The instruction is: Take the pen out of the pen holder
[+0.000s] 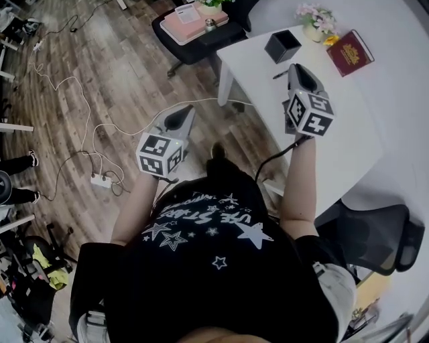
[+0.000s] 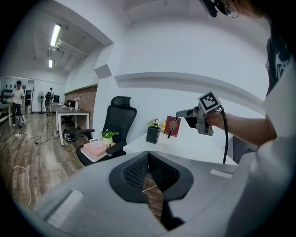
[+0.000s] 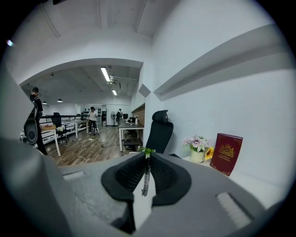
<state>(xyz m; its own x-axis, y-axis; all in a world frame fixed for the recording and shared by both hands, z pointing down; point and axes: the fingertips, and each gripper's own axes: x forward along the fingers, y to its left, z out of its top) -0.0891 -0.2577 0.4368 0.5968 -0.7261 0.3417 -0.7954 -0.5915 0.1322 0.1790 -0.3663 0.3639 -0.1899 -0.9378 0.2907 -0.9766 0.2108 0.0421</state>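
Note:
In the right gripper view a dark pen [image 3: 146, 178] stands upright, pinched between the pads of my right gripper [image 3: 146, 173], which is shut on it. From the head view that gripper [image 1: 292, 69] hovers over the white table [image 1: 335, 147], the pen [image 1: 280, 75] sticking out at its tip, a short way in front of the black square pen holder [image 1: 281, 45]. The left gripper view shows the pen [image 2: 172, 127] hanging to the right of the holder [image 2: 152, 134]. My left gripper [image 1: 188, 110] hangs over the wooden floor, left of the table, its jaws [image 2: 148, 157] closed on nothing.
A red book [image 1: 350, 52] and a pot of flowers [image 1: 315, 20] stand at the table's back. A black office chair [image 1: 194, 33] carries a pink box. Cables and a power strip [image 1: 100, 179] lie on the floor. Another chair [image 1: 375, 234] is at the right.

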